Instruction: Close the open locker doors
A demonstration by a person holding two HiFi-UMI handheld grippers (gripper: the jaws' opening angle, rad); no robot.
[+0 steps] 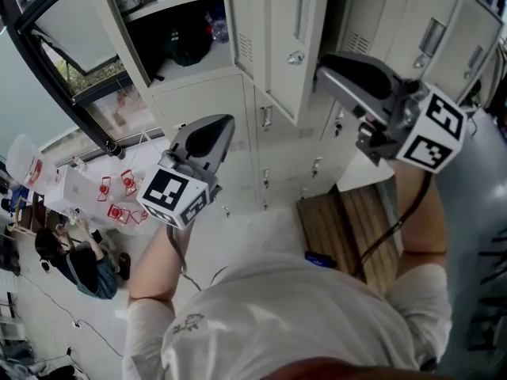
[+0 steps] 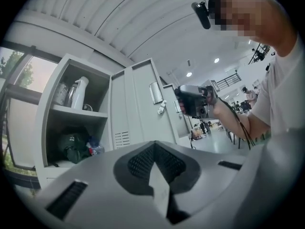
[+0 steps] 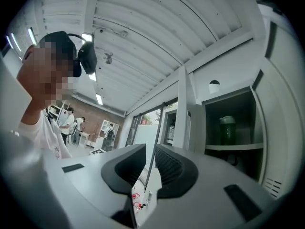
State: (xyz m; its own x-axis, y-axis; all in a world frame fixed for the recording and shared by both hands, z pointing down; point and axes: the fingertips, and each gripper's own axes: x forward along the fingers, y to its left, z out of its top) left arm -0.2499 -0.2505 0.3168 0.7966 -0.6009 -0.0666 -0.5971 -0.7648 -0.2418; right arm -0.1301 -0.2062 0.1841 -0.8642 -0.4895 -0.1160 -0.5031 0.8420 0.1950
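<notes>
Seen from the head, 1 pale locker door (image 1: 289, 38) stands open between left gripper (image 1: 224, 125) and right gripper (image 1: 325, 74). Left gripper view: jaws together; dark bag (image 2: 74, 144) on a shelf beside the door. Right gripper view: jaws slightly apart, nothing between; green bottle (image 3: 228, 130) inside.

The locker doors (image 1: 285, 46) look like smooth painted metal. The left gripper (image 1: 229, 121) and right gripper (image 1: 322, 74) are matt grey plastic.

A big shared work hall. Grey metal lockers (image 1: 202, 93) stand just ahead of the left gripper (image 1: 226, 125); above the right gripper (image 1: 323, 74) runs a corrugated ceiling (image 3: 143, 32) with strip lights (image 3: 98, 99).
</notes>
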